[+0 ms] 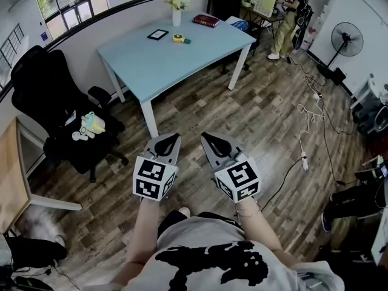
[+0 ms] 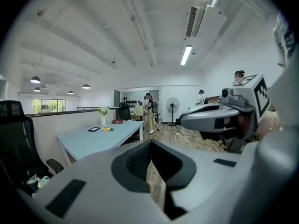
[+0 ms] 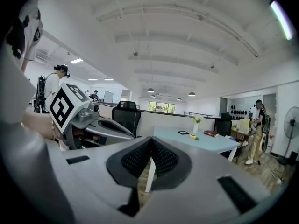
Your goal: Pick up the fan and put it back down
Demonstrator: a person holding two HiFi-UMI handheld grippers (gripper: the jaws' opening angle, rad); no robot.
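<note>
Light-blue table [image 1: 163, 59], upper centre. Black office chair [image 1: 42, 96], left edge. Pedestal fan [image 1: 348, 40] upright, upper right, well apart from grippers. Left gripper [image 1: 170, 141] and right gripper [image 1: 213, 141], lower centre, side by side, jaws closed, empty.

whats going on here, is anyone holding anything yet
A person stands on the wood floor with two handheld grippers. The left gripper and right gripper are both shut and empty, pointing towards the blue table. The pedestal fan stands untouched across the room, off to the right.
</note>
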